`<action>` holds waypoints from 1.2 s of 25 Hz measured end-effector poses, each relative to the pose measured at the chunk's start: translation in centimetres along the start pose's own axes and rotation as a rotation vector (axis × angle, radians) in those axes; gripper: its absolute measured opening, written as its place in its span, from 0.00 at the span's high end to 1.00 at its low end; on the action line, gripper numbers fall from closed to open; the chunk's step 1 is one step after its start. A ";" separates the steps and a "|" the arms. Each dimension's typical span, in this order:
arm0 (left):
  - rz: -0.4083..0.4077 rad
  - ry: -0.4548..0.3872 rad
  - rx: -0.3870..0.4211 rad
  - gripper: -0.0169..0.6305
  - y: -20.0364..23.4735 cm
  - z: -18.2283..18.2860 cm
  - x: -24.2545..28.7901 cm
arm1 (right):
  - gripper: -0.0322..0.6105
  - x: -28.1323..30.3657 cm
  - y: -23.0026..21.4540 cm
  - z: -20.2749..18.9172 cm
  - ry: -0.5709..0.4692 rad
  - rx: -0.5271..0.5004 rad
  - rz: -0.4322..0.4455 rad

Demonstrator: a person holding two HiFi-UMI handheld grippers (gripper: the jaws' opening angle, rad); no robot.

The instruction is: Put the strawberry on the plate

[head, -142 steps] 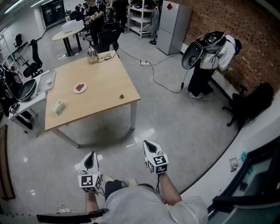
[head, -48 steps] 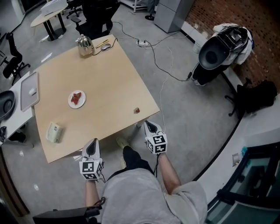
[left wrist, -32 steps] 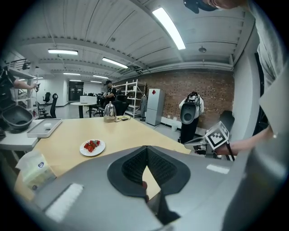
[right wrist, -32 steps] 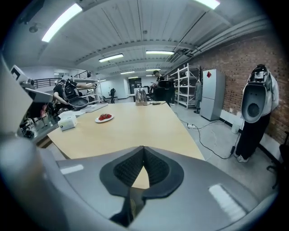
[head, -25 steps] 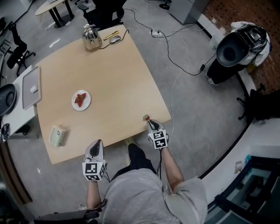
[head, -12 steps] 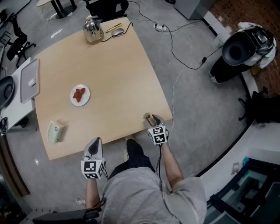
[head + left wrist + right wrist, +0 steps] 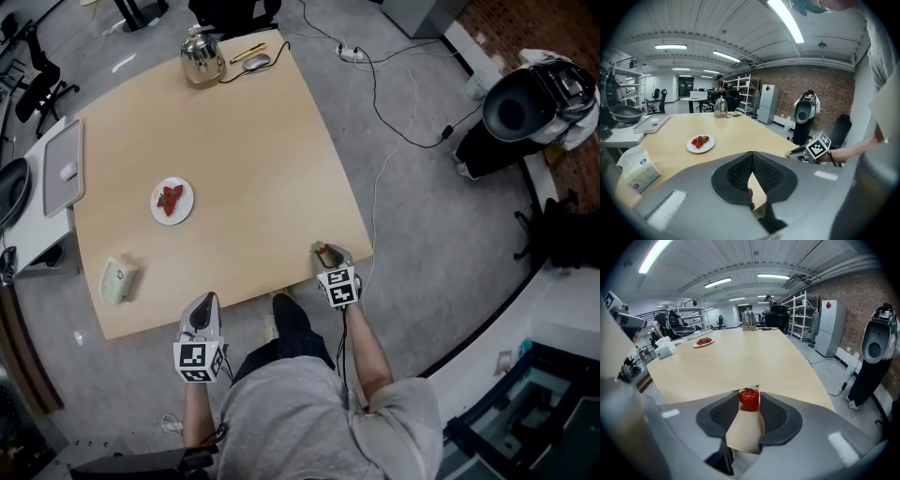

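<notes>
A red strawberry (image 7: 749, 398) with a green top rests on the wooden table (image 7: 740, 357) near its front right corner. My right gripper (image 7: 749, 402) has just been closing, and its fingertips now press the strawberry from both sides. In the head view that gripper (image 7: 324, 253) hides most of the berry. The white plate (image 7: 172, 200) with cut strawberries lies far off on the left half of the table; it also shows as the plate (image 7: 700, 142) and the plate (image 7: 704, 341). My left gripper (image 7: 203, 306) hovers at the table's near edge, shut and empty.
A tissue pack (image 7: 117, 279) lies near the front left corner. A metal kettle (image 7: 203, 58), a mouse and a pen sit at the far edge. A grey tray (image 7: 64, 167) stands on a side table to the left. Cables (image 7: 394, 122) cross the floor on the right.
The person has walked up to the table. My right gripper has reached the strawberry at the corner, sunk a little and closed around it. The left gripper has stayed at the near edge.
</notes>
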State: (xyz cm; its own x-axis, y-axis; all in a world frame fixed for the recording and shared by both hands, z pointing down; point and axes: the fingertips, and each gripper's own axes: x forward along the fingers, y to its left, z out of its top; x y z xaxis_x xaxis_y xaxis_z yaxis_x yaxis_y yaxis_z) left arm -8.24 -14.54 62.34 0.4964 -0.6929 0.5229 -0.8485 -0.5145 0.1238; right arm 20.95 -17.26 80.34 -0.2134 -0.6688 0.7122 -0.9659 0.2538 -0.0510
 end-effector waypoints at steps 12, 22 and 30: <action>0.003 -0.010 -0.020 0.94 0.5 -0.2 0.3 | 0.73 0.2 -0.1 0.4 0.002 0.008 -0.006; 0.023 -0.049 -0.066 0.94 1.5 0.3 -0.3 | 0.73 -0.7 1.3 3.7 -0.042 -0.025 0.021; 0.060 -0.094 -0.112 0.94 2.7 0.9 -1.6 | 0.74 -1.7 3.3 8.3 -0.120 -0.068 0.063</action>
State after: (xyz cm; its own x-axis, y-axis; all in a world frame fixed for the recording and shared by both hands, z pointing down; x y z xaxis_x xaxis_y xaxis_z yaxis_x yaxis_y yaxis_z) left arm -11.19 -15.29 61.05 0.4550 -0.7677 0.4512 -0.8895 -0.4150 0.1911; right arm 16.93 -21.05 73.12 -0.2934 -0.7274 0.6203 -0.9387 0.3422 -0.0427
